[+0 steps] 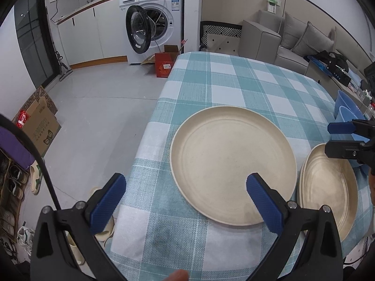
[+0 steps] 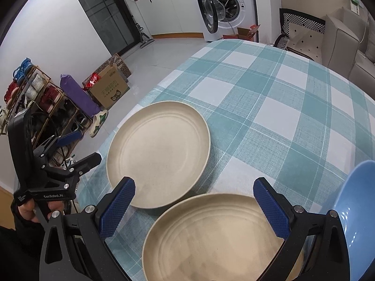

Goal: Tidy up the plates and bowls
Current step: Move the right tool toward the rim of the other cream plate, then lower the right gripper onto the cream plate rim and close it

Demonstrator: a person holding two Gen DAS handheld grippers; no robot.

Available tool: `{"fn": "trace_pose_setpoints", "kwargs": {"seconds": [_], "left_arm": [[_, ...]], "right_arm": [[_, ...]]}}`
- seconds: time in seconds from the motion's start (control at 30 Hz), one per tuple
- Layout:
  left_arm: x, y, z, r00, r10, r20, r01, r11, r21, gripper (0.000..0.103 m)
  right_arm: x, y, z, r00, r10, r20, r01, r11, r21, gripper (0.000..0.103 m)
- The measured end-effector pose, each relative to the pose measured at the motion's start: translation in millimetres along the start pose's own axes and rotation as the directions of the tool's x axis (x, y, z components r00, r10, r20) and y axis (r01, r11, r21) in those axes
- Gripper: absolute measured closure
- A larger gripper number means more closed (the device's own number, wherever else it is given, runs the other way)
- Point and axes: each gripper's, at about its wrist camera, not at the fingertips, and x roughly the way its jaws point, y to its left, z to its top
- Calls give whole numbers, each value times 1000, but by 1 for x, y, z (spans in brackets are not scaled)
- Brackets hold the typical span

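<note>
Left wrist view: left tool (image 1: 186, 186) wide open, holding nothing, hovering low over the near edge of the surface with the teal-and-white checked cloth (image 1: 236, 82); its right finger sits over the near rim of the large round cream plate (image 1: 225, 164), left finger over bare cloth. Just right of that plate, a stack of cream plates (image 1: 328, 187), rims almost touching. Right tool (image 1: 328, 138) enters from the right above the stack, jaws apart, empty. Blue bowls (image 1: 343, 110) stand behind it near the far right edge. Right wrist view: right tool (image 2: 194, 195) open over the plate stack (image 2: 211, 234), nothing between its fingers; single cream plate (image 2: 159, 154) lies ahead-left, slightly overlapped by the stack's rim in this view. Blue bowl (image 2: 351, 199) at right edge, beside the stack. Left tool (image 2: 82, 146) at left, open.
</note>
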Motion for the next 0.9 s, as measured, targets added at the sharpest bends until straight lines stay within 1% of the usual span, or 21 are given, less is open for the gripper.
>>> {"fn": "trace_pose_setpoints", "kwargs": {"seconds": [0.13,0.17,0.27,0.33,0.4,0.63,0.77,0.9], "left_arm": [[6,6,0,1000,18,-13,-18,1000,-12,0],[8,8,0,1000,16,-21,-17,1000,-18,0],[14,14,0,999,9,-38,-11,999,-42,0],[18,16,0,999,7,-47,-9,999,-54,0],[20,18,0,999,5,-51,-8,998,-61,0],[28,21,0,998,2,-66,-6,997,-73,0],[32,20,0,997,3,-72,-8,998,-68,0],[37,17,-1,996,-11,-87,5,998,-67,0]], "right_arm": [[9,-2,6,1000,2,-22,-2,1000,6,0],[13,-5,7,999,1,-38,-1,1000,17,0],[19,-11,9,998,19,-54,-16,999,51,0],[26,-19,10,995,64,-81,-56,994,97,0],[30,-22,11,993,77,-88,-66,991,119,0],[42,-19,16,991,89,-96,-78,990,115,1],[48,-14,18,988,116,-98,-105,988,115,1],[55,-11,19,986,123,-111,-111,988,110,2]]}}
